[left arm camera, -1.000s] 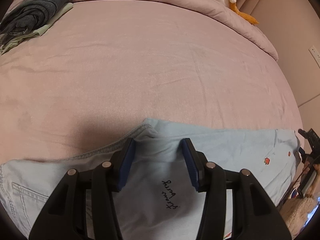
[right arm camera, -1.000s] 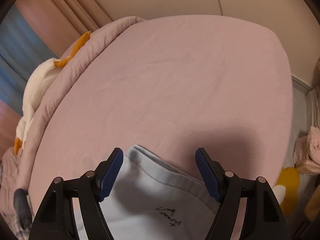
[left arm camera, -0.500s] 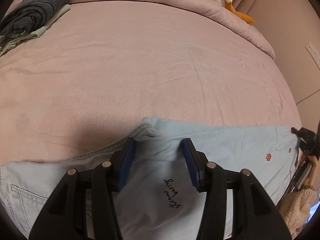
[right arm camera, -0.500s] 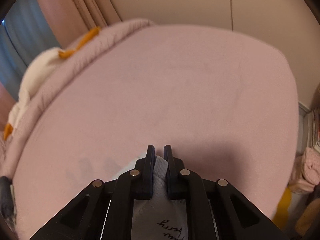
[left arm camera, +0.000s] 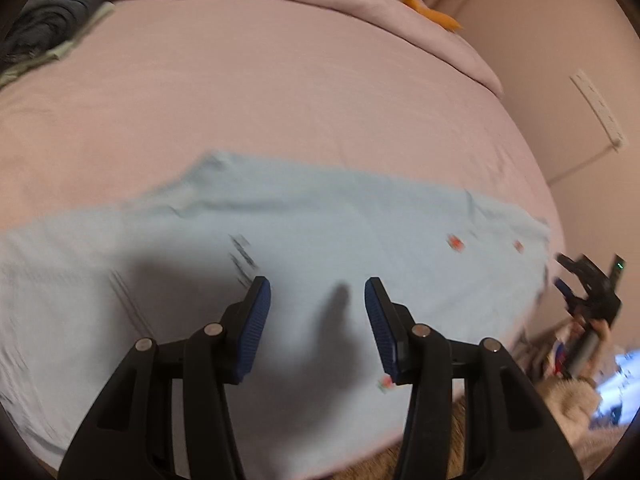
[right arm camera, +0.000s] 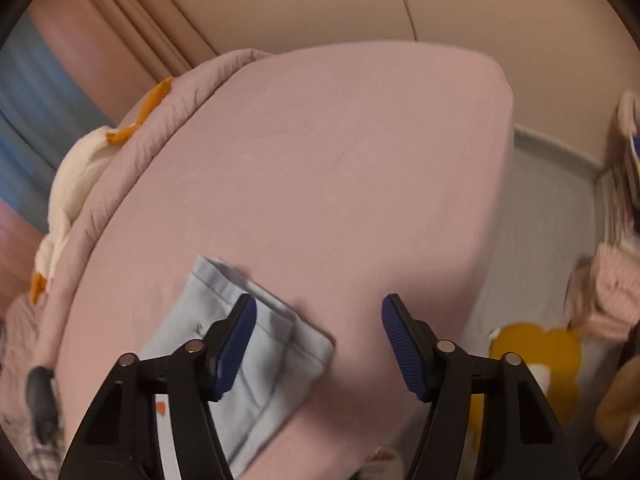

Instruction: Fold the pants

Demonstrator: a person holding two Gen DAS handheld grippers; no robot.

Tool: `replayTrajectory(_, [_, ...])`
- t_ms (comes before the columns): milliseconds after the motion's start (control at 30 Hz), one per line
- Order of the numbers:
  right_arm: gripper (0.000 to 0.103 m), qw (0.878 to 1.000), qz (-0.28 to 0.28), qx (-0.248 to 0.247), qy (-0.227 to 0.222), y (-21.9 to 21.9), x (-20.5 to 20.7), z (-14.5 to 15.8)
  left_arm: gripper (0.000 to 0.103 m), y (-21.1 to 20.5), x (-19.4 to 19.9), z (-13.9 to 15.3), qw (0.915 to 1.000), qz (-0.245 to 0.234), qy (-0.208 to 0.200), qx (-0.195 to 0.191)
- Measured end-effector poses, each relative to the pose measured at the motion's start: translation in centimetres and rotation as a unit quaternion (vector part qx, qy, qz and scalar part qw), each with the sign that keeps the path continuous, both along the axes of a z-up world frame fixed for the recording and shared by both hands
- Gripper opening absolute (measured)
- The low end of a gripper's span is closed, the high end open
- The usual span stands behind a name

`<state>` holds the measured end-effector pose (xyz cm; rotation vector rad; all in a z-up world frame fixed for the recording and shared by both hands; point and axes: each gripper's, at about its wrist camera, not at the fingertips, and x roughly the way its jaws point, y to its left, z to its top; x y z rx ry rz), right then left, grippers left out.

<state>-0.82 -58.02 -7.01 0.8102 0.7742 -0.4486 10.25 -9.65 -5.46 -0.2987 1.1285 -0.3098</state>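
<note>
Pants (left arm camera: 304, 240) stretch crosswise just beyond the spread, empty left gripper (left arm camera: 317, 308), their hem end beside the spread, empty right gripper (right arm camera: 319, 326).

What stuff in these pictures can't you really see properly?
- Left wrist view: the black writing on the blue pants is smeared by motion blur, unreadable.
- Left wrist view: the pants' near edge is hidden behind the left claw and cut off by the frame.
- Right wrist view: most of the pants is cut off below; the right claw covers part.
</note>
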Motion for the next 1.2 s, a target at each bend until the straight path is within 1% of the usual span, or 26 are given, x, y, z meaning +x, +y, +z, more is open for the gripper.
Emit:
replayTrajectory(33, [0.047,1.000,0.003,0.008,-0.005,0.1,0.0,-0.1,0.049,-0.4,-0.5,-0.1,1.0000,-0.008,0.003,-0.004])
replayTrajectory(67, [0.038,1.000,0.007,0.017,-0.009,0.1,0.0,-0.2,0.048,-0.8,-0.9,-0.3,0.9999,-0.015,0.005,-0.003])
replayTrajectory(100, [0.033,1.000,0.011,0.019,-0.009,1.1,0.5,-0.1,0.048,-1.1,-1.1,-0.3,0.9998,-0.020,0.006,0.000])
replayTrajectory(167, [0.033,1.000,0.024,0.013,-0.002,2.0,1.6,0.3,0.048,-1.4,-1.8,-0.5,0.9997,-0.021,0.005,0.010])
replayTrajectory(233, [0.033,0.999,0.037,0.003,0.010,3.4,2.6,0.7,0.048,-1.6,-2.0,-1.0,0.9996,-0.025,0.014,0.008])
replayTrajectory(300, [0.033,0.998,0.041,-0.011,0.040,4.0,3.7,0.2,0.048,-1.6,-2.1,-1.5,0.9994,-0.028,0.021,0.000])
replayTrajectory(333, [0.033,0.998,0.041,-0.012,0.055,4.0,4.3,-0.4,0.048,-1.8,-2.2,-1.7,0.9994,-0.026,0.020,0.001])
replayTrajectory(367, [0.033,0.997,0.038,-0.007,0.060,4.0,4.6,-0.9,0.048,-1.8,-2.2,-1.7,0.9995,-0.026,0.018,0.001])
replayTrajectory(433, [0.033,0.998,0.027,-0.003,0.051,3.7,4.4,-1.4,0.049,-2.0,-2.2,-1.7,0.9995,-0.028,0.015,0.006])
replayTrajectory(467, [0.033,0.999,0.021,-0.004,0.037,3.4,4.1,-1.3,0.050,-2.1,-2.1,-1.8,0.9995,-0.028,0.014,0.006])
replayTrajectory(500, [0.013,0.999,0.013,-0.006,0.029,3.4,3.8,-1.0,0.050,-2.0,-2.3,-1.8,0.9995,-0.027,0.014,0.006])
replayTrajectory(533, [0.007,1.000,0.004,-0.008,0.022,3.3,3.5,-0.7,0.050,-2.1,-2.3,-1.8,0.9996,-0.026,0.012,0.006])
replayTrajectory(600, [0.007,1.000,-0.012,-0.011,-0.006,3.1,2.0,0.3,0.050,-2.1,-2.4,-1.8,0.9996,-0.026,0.013,0.005])
replayTrajectory(667, [0.007,0.999,-0.013,-0.021,-0.028,3.5,0.8,1.5,0.050,-2.1,-2.6,-1.9,0.9995,-0.028,0.015,0.003])
replayTrajectory(733, [0.007,0.999,-0.015,-0.024,-0.029,3.7,0.5,1.9,0.050,-1.6,-3.1,-2.0,0.9994,-0.031,0.016,0.003])
replayTrajectory(867, [0.007,0.999,-0.026,-0.019,0.008,3.5,1.2,0.4,0.050,-1.2,-3.2,-2.0,0.9992,-0.032,0.022,-0.002])
replayTrajectory(933, [0.007,0.998,-0.036,-0.032,0.045,3.4,1.8,-0.6,0.050,-1.1,-3.3,-2.0,0.9992,-0.032,0.025,-0.004])
replayTrajectory(967, [0.005,0.995,-0.050,-0.054,0.071,3.5,2.1,-0.9,0.050,-1.1,-3.3,-2.1,0.9991,-0.033,0.026,-0.005])
replayTrajectory(1000, [0.004,0.987,-0.072,-0.081,0.114,3.2,2.3,-1.5,0.050,-1.0,-3.4,-2.1,0.9992,-0.032,0.025,-0.005])
replayTrajectory(1033, [0.004,0.984,-0.084,-0.082,0.133,2.8,2.3,-2.1,0.050,-1.1,-3.4,-2.1,0.9992,-0.033,0.024,-0.005])
replayTrajectory(1067, [0.004,0.988,-0.084,-0.057,0.117,2.2,1.9,-2.6,0.050,-1.1,-3.5,-2.0,0.9992,-0.033,0.023,-0.004])
replayTrajectory(1200, [0.004,0.994,-0.090,-0.012,0.067,1.2,0.3,-1.8,0.050,-1.5,-3.5,-2.0,0.9992,-0.032,0.021,0.005])
